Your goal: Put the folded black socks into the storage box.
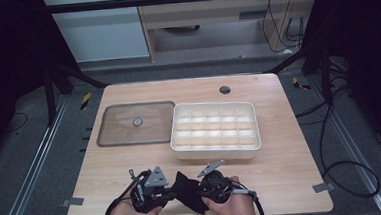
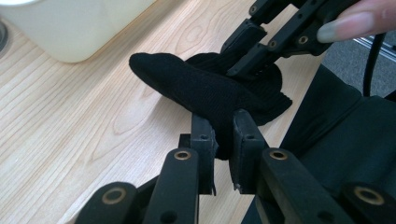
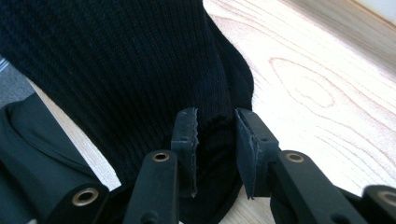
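A black sock [image 1: 187, 188] lies bunched near the table's front edge, between my two grippers. My left gripper [image 1: 169, 193] comes at it from the left and my right gripper [image 1: 199, 191] from the right. In the left gripper view the left gripper [image 2: 223, 126] is shut on a fold of the sock [image 2: 201, 88], and the right gripper [image 2: 243, 51] bites the sock's far end. In the right gripper view the right gripper [image 3: 215, 123] holds ribbed sock [image 3: 116, 60] fabric between its pads.
A white box [image 1: 214, 153] divided into several compartments stands just behind the grippers, mid-table; its wall [image 2: 70, 32] is near the sock. A clear flat lid [image 1: 120, 137] lies to its left. The wooden table [image 1: 282, 172] has bare room on the right.
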### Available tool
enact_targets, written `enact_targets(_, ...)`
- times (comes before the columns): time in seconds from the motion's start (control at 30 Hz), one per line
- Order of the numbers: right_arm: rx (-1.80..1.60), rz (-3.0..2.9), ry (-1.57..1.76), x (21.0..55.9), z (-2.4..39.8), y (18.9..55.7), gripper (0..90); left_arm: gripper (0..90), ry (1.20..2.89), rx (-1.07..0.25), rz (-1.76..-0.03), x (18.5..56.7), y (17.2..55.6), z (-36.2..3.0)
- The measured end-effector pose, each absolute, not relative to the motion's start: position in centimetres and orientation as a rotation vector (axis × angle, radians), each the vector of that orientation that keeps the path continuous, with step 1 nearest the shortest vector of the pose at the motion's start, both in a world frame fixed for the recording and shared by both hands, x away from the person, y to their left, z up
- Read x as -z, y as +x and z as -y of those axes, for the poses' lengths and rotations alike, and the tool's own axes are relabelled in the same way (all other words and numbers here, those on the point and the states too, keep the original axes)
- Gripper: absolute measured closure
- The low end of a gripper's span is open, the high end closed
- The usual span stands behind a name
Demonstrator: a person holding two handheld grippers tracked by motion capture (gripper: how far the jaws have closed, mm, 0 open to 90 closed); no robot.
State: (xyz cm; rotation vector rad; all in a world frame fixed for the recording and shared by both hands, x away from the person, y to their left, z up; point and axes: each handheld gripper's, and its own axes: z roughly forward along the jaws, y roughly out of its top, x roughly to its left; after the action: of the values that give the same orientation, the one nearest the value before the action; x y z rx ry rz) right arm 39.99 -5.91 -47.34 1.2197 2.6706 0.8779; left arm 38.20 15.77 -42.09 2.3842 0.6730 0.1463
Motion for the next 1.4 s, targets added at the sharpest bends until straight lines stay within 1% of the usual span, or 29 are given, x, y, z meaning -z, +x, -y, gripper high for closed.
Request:
enact_targets(0.63, -0.915, -2.668, 1.242, 47.5, 6.1, 40.2, 69.0, 81.2, 2.430, -0.127, -0.585, 42.3, 37.1, -13.2)
enact_targets(0.77, -0.927, -2.666, 1.250, 47.5, 6.2, 40.2, 67.9, 81.2, 2.448, -0.129, -0.571, 42.6, 37.0, -12.6)
enact_targets(0.8, -0.939, -2.663, 1.244, 47.5, 6.3, 40.2, 65.2, 81.2, 2.458, -0.135, -0.567, 42.8, 36.9, -12.4)
enact_targets(0.87, -0.941, -2.661, 1.240, 47.4, 6.4, 40.2, 63.9, 81.2, 2.461, -0.133, -0.565, 42.9, 36.9, -12.3)
enact_targets(1.0, -0.963, -2.635, 1.228, 46.4, 7.3, 39.9, 59.8, 81.2, 2.474, -0.130, -0.554, 43.2, 36.9, -11.8)
enact_targets(1.2, -0.968, -2.602, 1.237, 45.4, 8.9, 39.3, 59.6, 81.1, 2.486, -0.119, -0.544, 43.6, 36.8, -11.1)
enact_targets(1.4, -0.969, -2.589, 1.236, 45.2, 9.7, 39.3, 59.6, 81.1, 2.502, -0.117, -0.532, 44.0, 36.7, -10.4)
